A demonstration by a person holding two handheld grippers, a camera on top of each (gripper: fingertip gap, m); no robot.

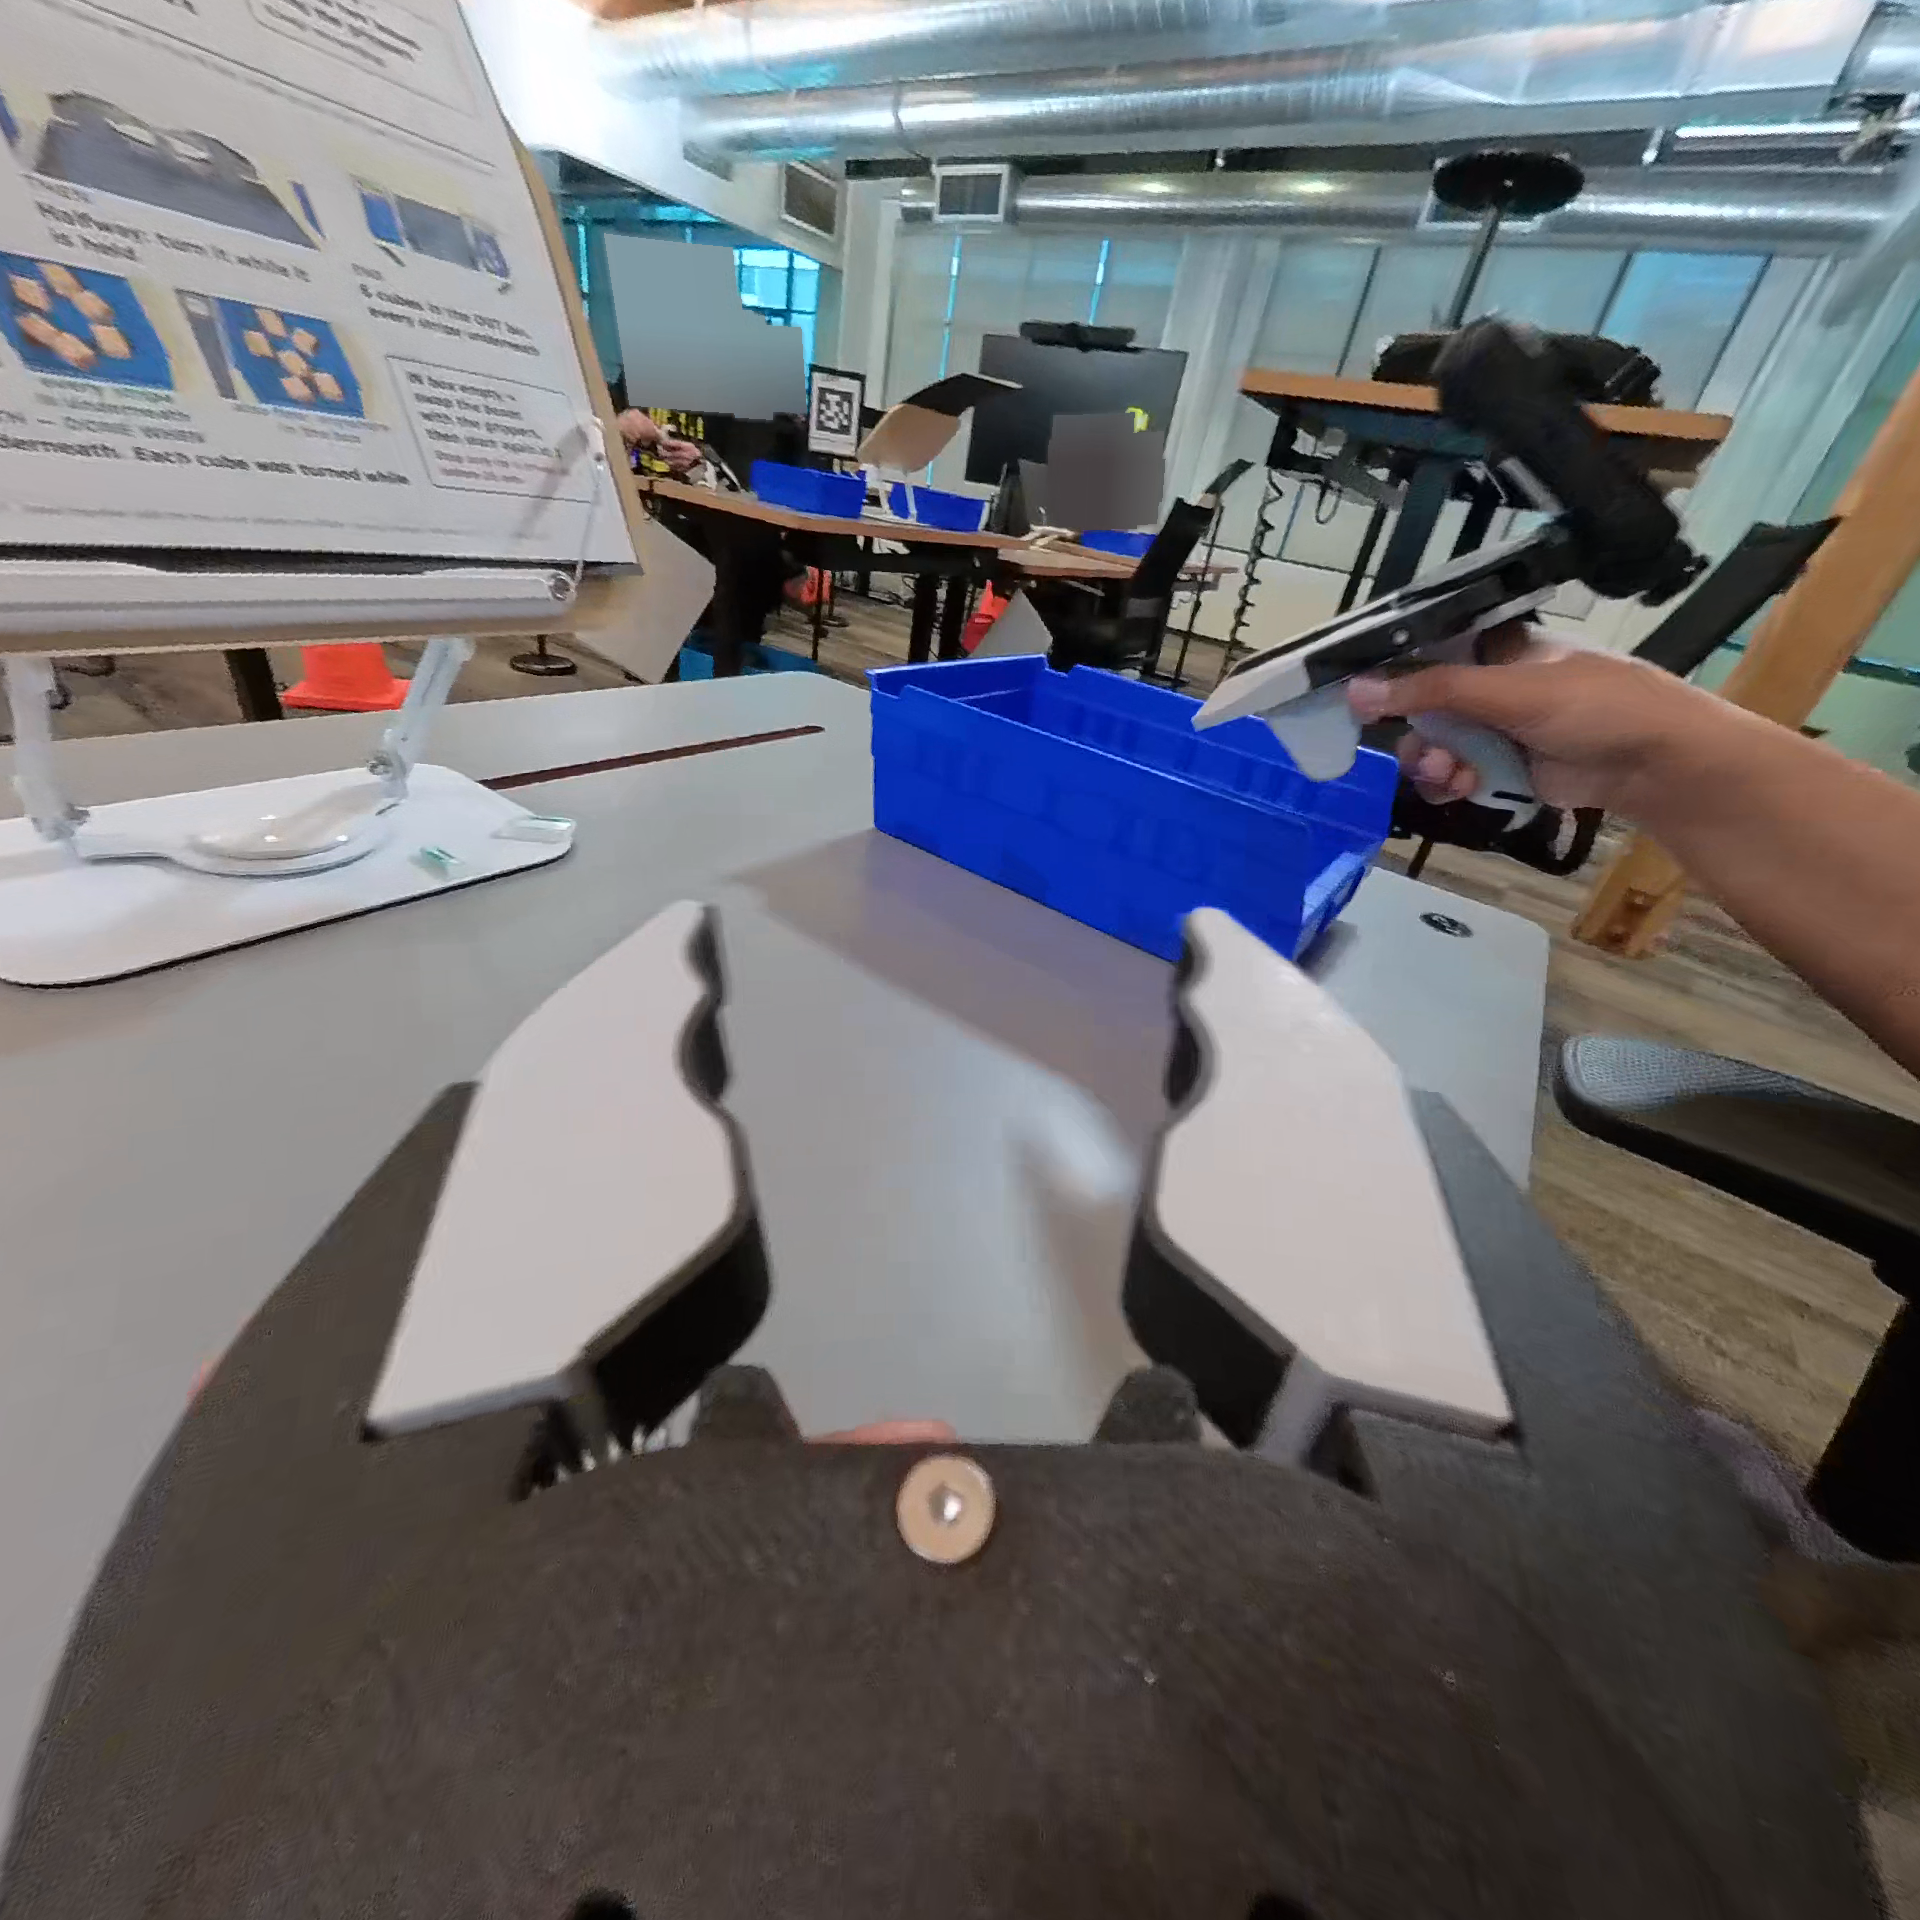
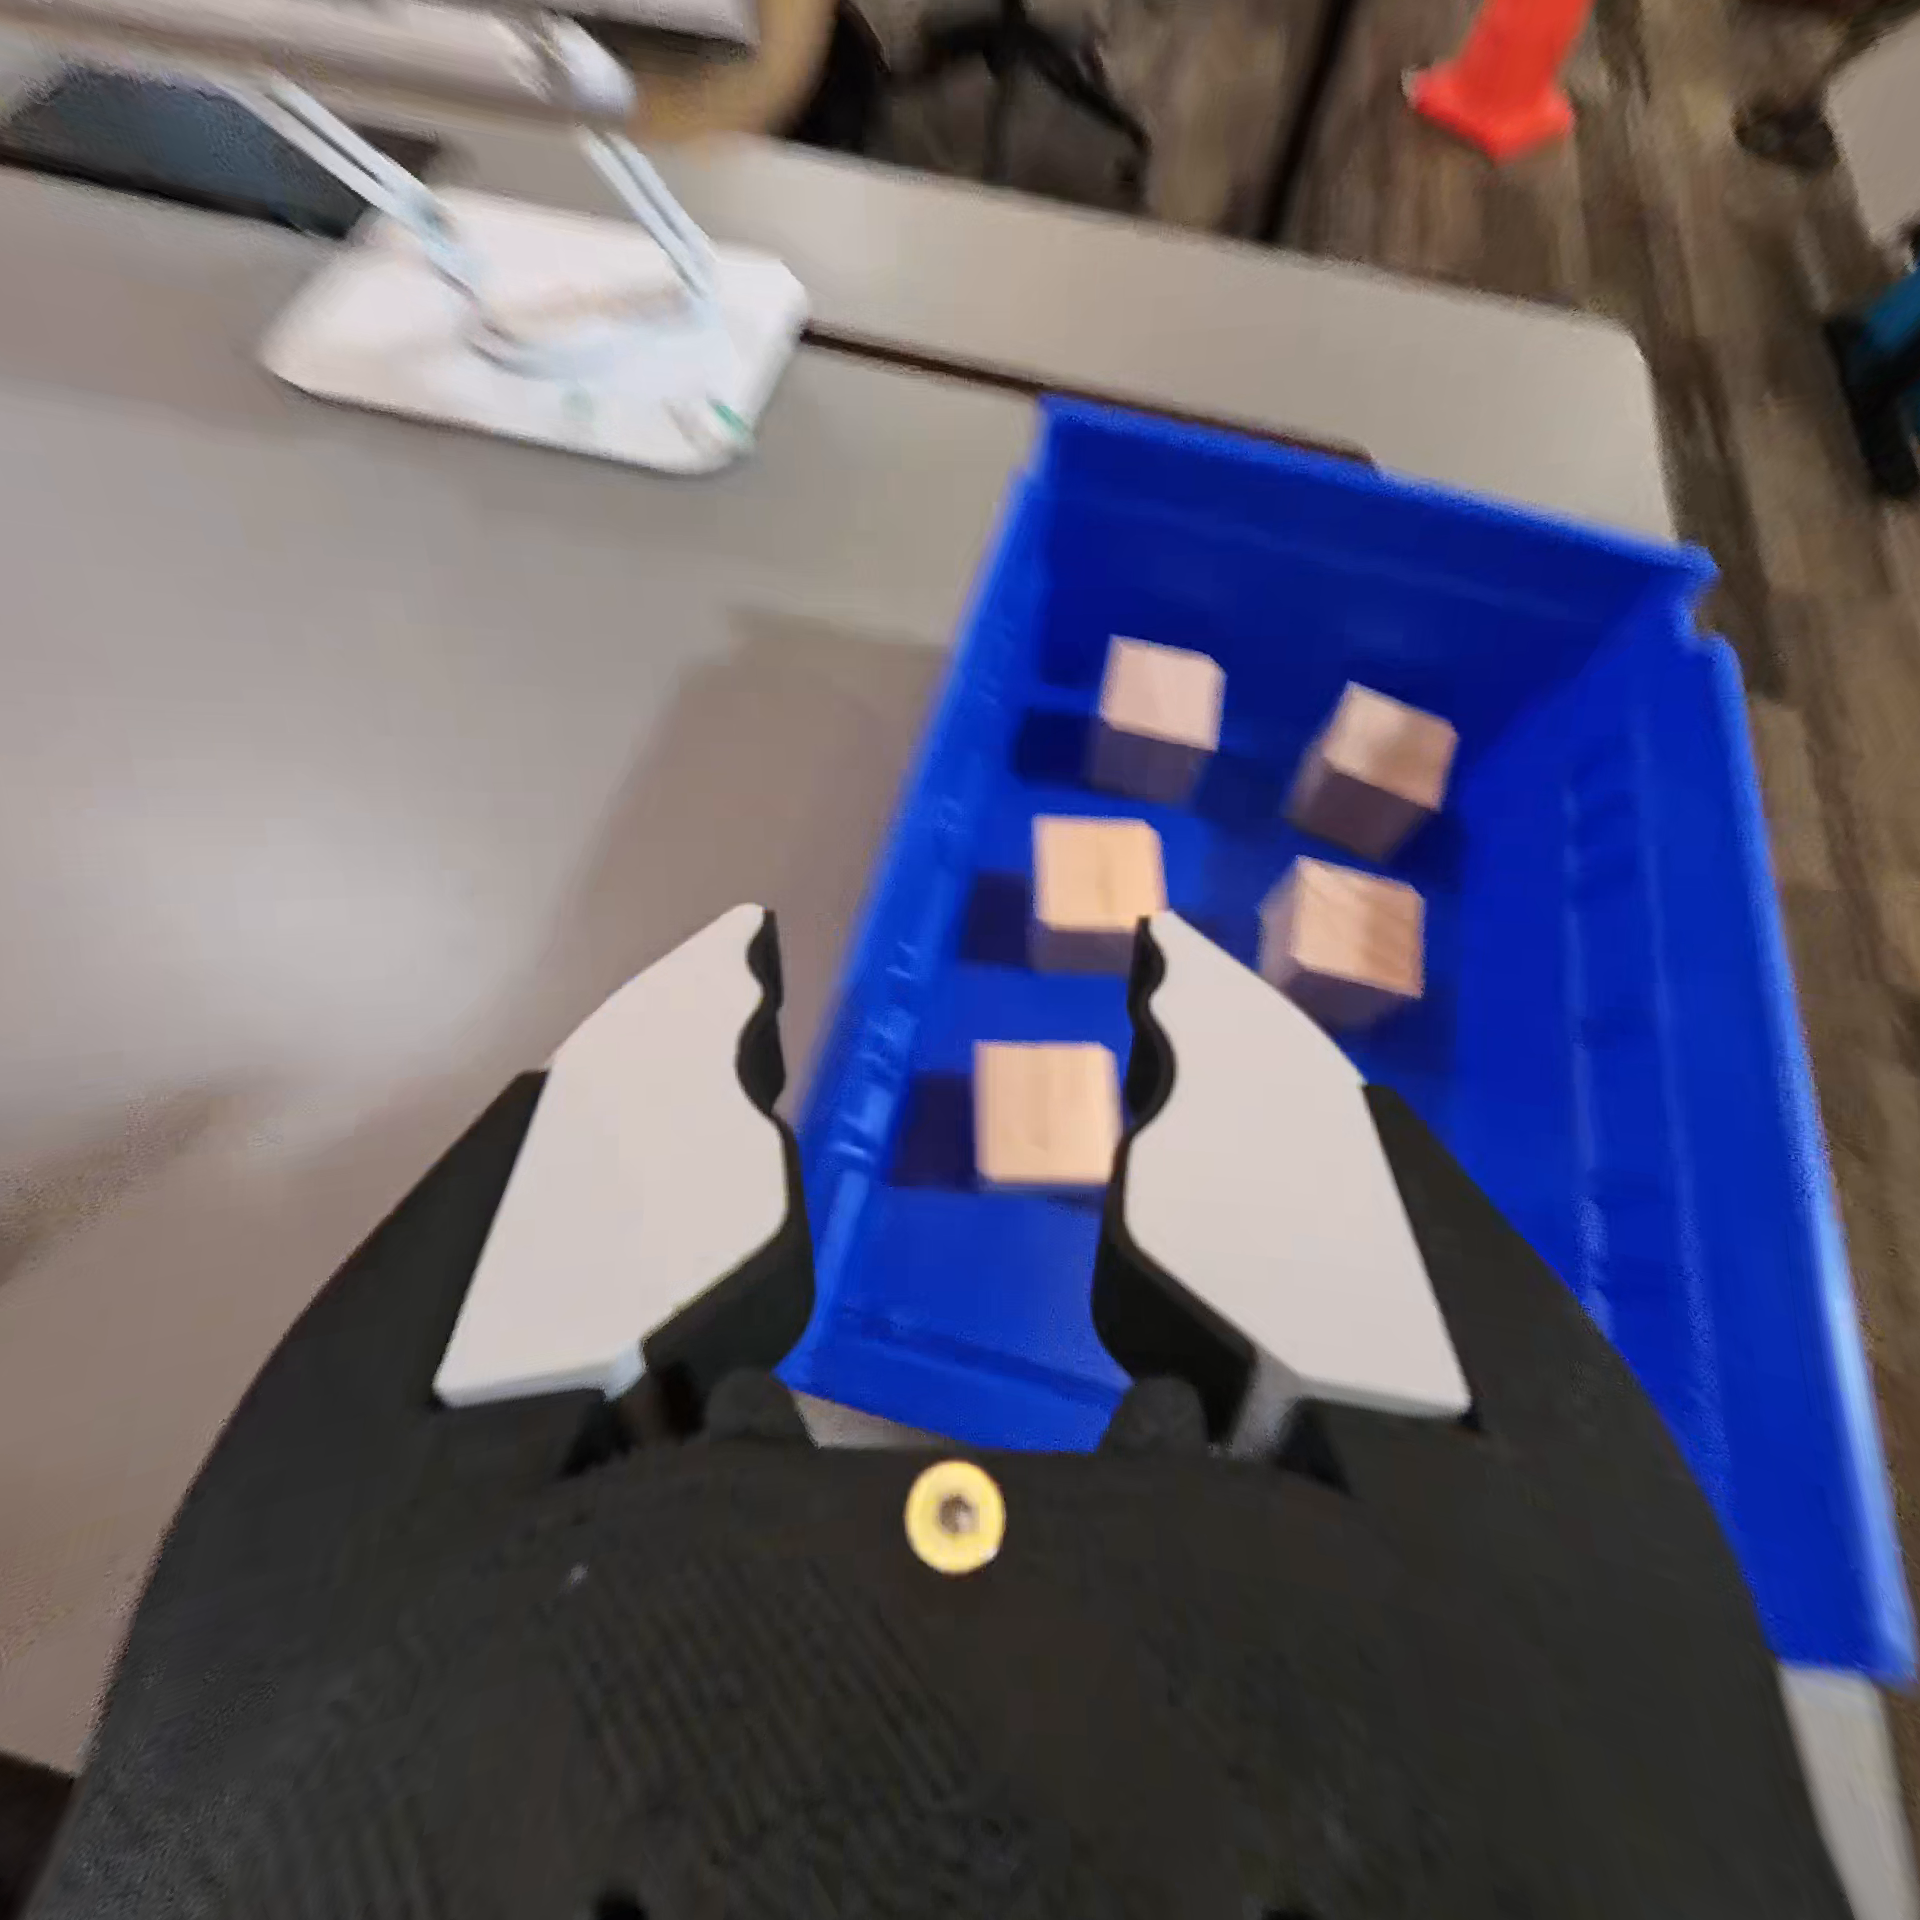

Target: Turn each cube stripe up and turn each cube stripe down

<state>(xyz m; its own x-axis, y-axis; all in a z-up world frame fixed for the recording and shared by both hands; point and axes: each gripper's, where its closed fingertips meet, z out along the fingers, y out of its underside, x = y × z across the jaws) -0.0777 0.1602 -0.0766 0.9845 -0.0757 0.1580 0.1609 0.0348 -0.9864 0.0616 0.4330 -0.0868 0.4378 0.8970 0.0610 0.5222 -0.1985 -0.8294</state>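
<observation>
A blue bin (image 2: 1621,935) stands on the grey table and holds several plain wooden cubes, the nearest cube (image 2: 1044,1127) by the left wall; no stripe shows on their top faces. My right gripper (image 2: 956,935) is open and empty, hovering above the bin's near left part. It also shows in the left wrist view (image 1: 1236,707), held by a hand over the bin (image 1: 1091,821). My left gripper (image 1: 945,935) is open and empty, low over the bare table in front of the bin. The cubes are hidden in the left wrist view.
A white stand (image 1: 270,862) with an instruction sheet (image 1: 260,291) sits on the table's left; it also shows in the right wrist view (image 2: 540,332). A black chair (image 1: 1745,1143) is at the table's right edge. An orange cone (image 2: 1496,83) stands on the floor beyond.
</observation>
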